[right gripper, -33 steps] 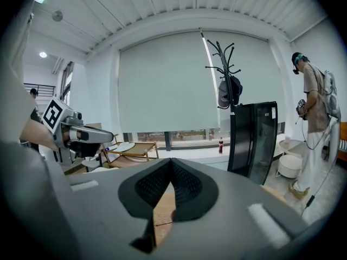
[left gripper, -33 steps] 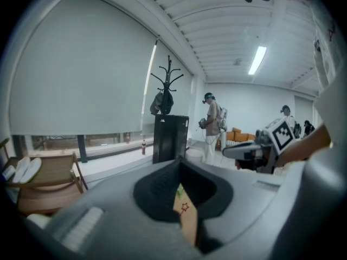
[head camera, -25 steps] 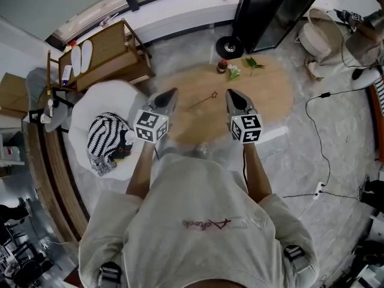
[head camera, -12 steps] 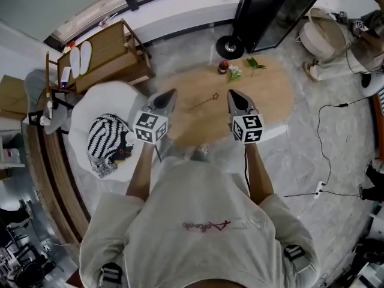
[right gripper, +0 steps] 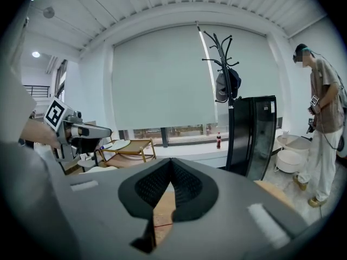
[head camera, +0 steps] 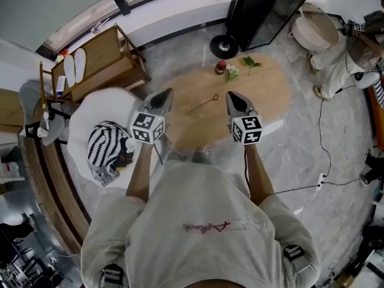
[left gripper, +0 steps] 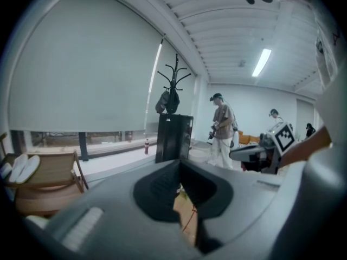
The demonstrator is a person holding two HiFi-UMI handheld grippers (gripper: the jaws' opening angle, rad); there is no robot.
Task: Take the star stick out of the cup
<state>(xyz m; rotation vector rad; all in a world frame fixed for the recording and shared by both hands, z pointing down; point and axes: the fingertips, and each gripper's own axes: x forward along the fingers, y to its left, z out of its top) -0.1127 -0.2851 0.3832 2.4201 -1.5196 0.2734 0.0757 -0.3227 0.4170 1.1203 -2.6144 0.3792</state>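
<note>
Lying flat on the oval wooden surface [head camera: 264, 95], the star stick [head camera: 204, 103] rests between the two gripper tips, apart from the small red cup [head camera: 221, 67] near the far edge. The left gripper [head camera: 166, 93] and right gripper [head camera: 231, 95] hover clenched, both empty.

Pale marble floor [head camera: 288, 161], black cabinet [head camera: 264, 11], white armchair [head camera: 108, 104], wooden chair [head camera: 108, 50], shaded window [right gripper: 162, 80], coat stand [left gripper: 174, 77].

Black-and-white striped cushion [head camera: 107, 149], white chair [head camera: 99, 104], light-brown wooden table [head camera: 264, 95]
</note>
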